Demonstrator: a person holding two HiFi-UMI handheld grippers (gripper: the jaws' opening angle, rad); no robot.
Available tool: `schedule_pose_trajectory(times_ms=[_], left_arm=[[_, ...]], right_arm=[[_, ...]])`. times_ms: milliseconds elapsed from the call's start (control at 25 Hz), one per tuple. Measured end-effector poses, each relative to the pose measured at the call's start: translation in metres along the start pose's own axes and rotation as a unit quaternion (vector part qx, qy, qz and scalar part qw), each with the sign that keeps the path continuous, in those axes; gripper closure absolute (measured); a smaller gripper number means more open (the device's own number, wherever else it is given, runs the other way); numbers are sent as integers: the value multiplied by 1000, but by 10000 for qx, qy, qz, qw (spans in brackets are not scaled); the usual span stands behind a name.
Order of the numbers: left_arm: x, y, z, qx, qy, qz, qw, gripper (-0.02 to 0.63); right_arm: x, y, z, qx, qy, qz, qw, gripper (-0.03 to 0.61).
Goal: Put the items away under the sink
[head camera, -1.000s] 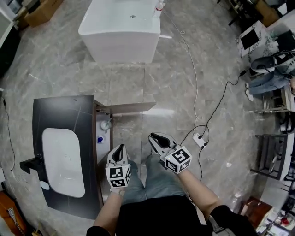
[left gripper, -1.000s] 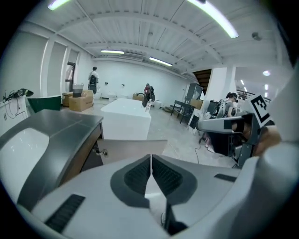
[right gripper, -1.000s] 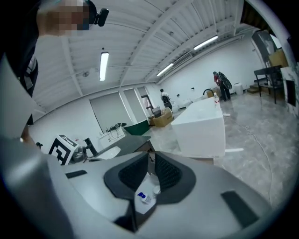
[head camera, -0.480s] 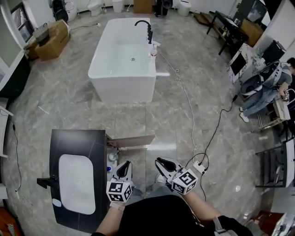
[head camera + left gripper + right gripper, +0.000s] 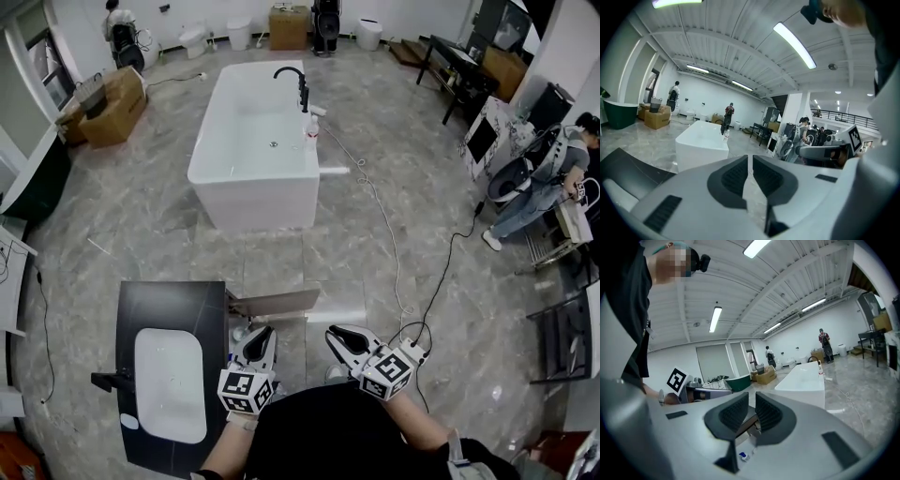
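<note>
Nearest, the left gripper (image 5: 260, 337) and right gripper (image 5: 339, 336) are held close to the person's body, side by side but apart, tips forward. In each gripper's own view the jaws sit almost together, only a thin slit between the pads. Nothing is in that slit, so both are empty. Probably a rest pose: neither is reaching for anything.

Just left of the left gripper is the dark vanity top (image 5: 173, 305) with the white sink (image 5: 169, 382) set in it and a black faucet (image 5: 105, 381) on its far side. The cabinet door (image 5: 277, 302) under the sink is swung open toward the floor space, presumably left open for access to the storage. Small items (image 5: 744, 455) sit low inside the cabinet opening. One has a blue cap and the rest are too small to name. Since they lie below the counter and both grippers are empty, the putting away looks done or nearly done. The door is not yet closed.

Further out on the grey marble floor, a cable (image 5: 394, 244) runs back to a power strip (image 5: 413, 353) near the right gripper. Beyond stands a white bathtub (image 5: 258, 155) with a black tap (image 5: 298, 80) and a small bottle (image 5: 310, 127) on its rim. Cardboard boxes (image 5: 108, 98) are far left, and a person (image 5: 548, 173) bends over equipment at far right.
</note>
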State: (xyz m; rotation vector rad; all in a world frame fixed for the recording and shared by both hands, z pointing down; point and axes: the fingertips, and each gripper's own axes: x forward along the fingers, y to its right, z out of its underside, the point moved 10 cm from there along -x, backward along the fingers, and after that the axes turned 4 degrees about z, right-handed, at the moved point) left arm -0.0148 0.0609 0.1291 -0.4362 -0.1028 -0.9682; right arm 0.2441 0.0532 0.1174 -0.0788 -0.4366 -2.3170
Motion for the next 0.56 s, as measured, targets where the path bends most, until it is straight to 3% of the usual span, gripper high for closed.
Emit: schedule_pose_trajectory(times_ms=[560], left_arm=[[2,14,-35,192,328,176,9991,584]], right_arm=[[-7,-3,-35,-254,227,40,9994,517]])
